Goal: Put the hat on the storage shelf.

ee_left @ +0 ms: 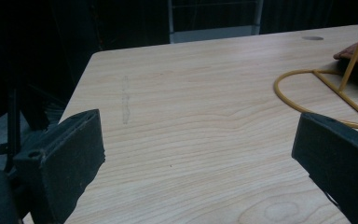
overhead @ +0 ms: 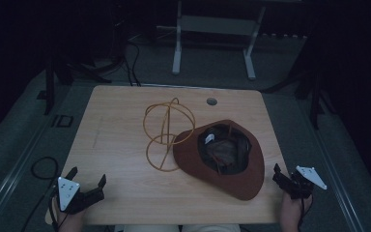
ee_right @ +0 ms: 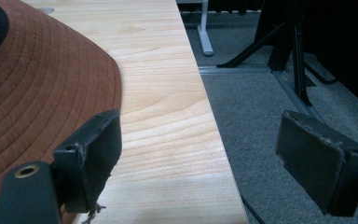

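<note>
One hat (overhead: pixel 227 159) beside right hand-held gripper (overhead: pixel 281 178)

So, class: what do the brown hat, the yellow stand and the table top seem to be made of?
Brown hat: apparently matte fabric or felt; rows of stitching ring the brim.
Yellow stand: thin bent wire, probably coated metal; smooth, even yellow.
Table top: pale wood or wood-look laminate; printed-looking grain, smooth, low sheen.

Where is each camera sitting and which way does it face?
High view: above the person's edge of the table, looking forward and down; forearms, left claw and right claw enter at the bottom.
Left gripper view: on the left claw, facing across the table toward the yellow wire stand.
Right gripper view: on the right claw, at the table's right edge beside the brown hat.
Shared: hat, table.
</note>
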{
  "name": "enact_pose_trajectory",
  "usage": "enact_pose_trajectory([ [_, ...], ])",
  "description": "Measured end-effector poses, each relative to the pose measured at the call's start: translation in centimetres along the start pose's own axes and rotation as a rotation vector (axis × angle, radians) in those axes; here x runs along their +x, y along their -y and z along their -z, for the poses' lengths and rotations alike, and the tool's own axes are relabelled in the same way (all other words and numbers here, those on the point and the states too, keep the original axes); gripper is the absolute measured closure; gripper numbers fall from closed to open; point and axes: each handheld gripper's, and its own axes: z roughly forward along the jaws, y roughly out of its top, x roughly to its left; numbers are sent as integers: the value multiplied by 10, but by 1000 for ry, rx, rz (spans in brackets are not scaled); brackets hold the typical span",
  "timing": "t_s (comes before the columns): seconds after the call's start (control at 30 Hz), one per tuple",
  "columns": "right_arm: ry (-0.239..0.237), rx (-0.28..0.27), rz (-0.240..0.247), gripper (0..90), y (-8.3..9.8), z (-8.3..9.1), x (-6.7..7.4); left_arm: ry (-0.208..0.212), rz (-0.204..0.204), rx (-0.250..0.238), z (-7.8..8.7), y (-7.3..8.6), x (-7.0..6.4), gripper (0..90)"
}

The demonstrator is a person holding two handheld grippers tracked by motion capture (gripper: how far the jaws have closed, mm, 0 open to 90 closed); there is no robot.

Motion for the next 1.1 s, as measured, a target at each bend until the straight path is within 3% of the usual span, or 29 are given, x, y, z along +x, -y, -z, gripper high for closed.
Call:
enact_pose_trajectory([
  [0.17, -3, 3, 6, 142, 0, 1, 1, -8, 2, -2, 0, 0, 0, 29],
  [0.23, 4, 19, 31, 141, -2, 0, 3, -8, 14, -8, 0, 0, 0, 29],
  [0.4, -60, 65, 25, 138, -9, 1, 12, -6, 7, -2, -1, 0, 0, 29],
  [0.73, -153, 92, 0, 138, -41, 1, 22, -1, 10, 2, 0, 0, 0, 29],
  [1.1, -244, 127, 45, 136, -83, -5, 36, -3, 17, 2, 0, -1, 0, 29],
])
